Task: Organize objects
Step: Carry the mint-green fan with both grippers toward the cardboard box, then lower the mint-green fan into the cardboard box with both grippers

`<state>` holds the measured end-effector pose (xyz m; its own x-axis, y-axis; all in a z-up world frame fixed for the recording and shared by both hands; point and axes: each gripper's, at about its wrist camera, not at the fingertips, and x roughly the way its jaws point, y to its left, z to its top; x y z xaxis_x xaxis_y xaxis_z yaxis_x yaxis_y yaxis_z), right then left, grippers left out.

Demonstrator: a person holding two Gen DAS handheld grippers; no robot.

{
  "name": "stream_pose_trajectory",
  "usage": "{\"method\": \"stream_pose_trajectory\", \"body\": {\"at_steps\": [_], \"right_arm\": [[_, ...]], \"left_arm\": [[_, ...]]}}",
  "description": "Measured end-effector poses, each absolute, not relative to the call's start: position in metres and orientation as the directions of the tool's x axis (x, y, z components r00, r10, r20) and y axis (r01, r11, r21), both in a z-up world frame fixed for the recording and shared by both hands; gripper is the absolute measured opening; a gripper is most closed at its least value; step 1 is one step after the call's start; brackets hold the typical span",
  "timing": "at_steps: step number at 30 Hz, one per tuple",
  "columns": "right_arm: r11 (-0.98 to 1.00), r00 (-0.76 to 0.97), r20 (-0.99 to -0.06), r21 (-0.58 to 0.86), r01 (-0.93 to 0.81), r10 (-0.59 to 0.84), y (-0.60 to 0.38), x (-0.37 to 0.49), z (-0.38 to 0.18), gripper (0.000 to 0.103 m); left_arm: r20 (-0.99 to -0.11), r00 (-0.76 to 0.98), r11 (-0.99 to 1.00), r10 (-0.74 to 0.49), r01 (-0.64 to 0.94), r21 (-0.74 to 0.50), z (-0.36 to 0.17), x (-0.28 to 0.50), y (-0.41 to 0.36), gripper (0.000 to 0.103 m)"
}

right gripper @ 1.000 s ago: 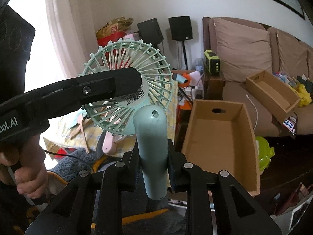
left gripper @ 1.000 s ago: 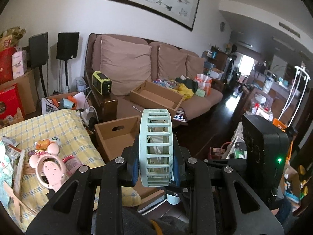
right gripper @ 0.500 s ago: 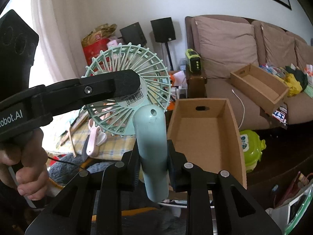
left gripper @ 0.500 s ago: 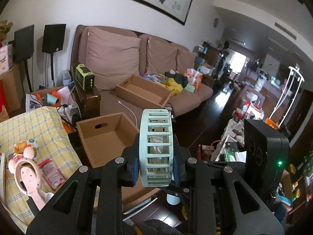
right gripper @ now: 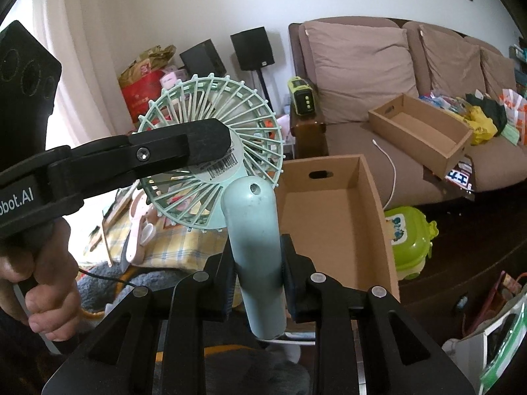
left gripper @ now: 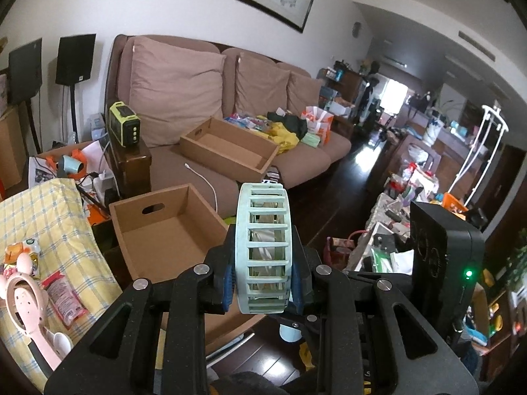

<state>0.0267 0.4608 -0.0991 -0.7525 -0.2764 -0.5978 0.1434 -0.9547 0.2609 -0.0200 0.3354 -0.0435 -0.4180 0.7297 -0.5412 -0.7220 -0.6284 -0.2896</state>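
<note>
Mint-green handheld fan (right gripper: 210, 151), held in mid-air at frame centre: cage clamped edge-on by left gripper (left gripper: 262, 279), handle (right gripper: 255, 250) clamped by right gripper (right gripper: 258, 265), both closed firmly on it. Compared with one second earlier, open cardboard box (left gripper: 164, 230) now larger and nearer centre-left in the left wrist view, yellow checked cloth (left gripper: 42, 217) pushed toward the lower-left edge; likely a carry toward that box for drop-off. Second box (left gripper: 230, 151) on sofa (left gripper: 184, 75), upper centre. Fan blades hidden behind the grille; handle base cut off behind the gripper body; box floor partly blocked by the fan.
</note>
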Motion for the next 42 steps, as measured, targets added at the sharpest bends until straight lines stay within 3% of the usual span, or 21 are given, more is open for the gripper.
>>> {"method": "stream_pose_trajectory", "body": {"at_steps": [18, 23, 36, 42], "right_arm": [[-0.977, -0.764, -0.625, 0.212, 0.032, -0.16, 0.495, 0.035, -0.097, 0.025], [-0.967, -0.744, -0.641, 0.254, 0.027, -0.189, 0.498, 0.027, -0.114, 0.025], [-0.964, -0.686, -0.705, 0.266, -0.021, -0.18, 0.505, 0.01, -0.158, 0.025], [-0.954, -0.671, -0.716, 0.296, -0.041, -0.194, 0.508, 0.005, -0.172, 0.025]], "left_arm": [[-0.549, -0.362, -0.593, 0.754, -0.734, -0.33, -0.049, -0.022, 0.372, 0.025], [-0.562, -0.389, -0.599, 0.73, -0.76, -0.253, -0.065, -0.018, 0.38, 0.025], [-0.639, -0.312, -0.643, 0.702, -0.665, -0.381, -0.113, -0.049, 0.382, 0.024], [-0.673, -0.318, -0.674, 0.668, -0.642, -0.366, -0.126, -0.053, 0.388, 0.024]]}}
